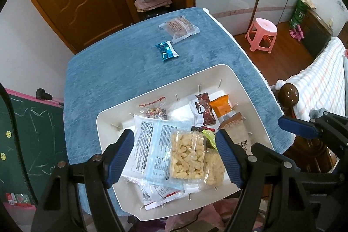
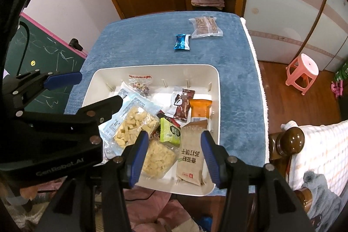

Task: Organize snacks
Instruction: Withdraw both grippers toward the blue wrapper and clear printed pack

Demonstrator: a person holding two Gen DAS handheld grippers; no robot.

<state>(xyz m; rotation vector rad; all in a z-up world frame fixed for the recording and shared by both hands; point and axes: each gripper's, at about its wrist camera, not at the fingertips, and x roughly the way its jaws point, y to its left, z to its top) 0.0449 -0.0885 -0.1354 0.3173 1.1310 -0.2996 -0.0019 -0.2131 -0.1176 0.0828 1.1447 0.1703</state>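
Both my left gripper (image 1: 175, 159) and right gripper (image 2: 175, 159) hang spread and empty over the bin (image 2: 215, 88), two packets (image 1: 167, 51) lying beyond.

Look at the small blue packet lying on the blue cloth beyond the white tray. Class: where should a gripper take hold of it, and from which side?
Grip the small blue packet across its narrow middle, coming straight down from above. It lies flat on the blue cloth, apart from the clear-wrapped brown snack, so both long edges look free; its crimped ends seem too thin to hold well.
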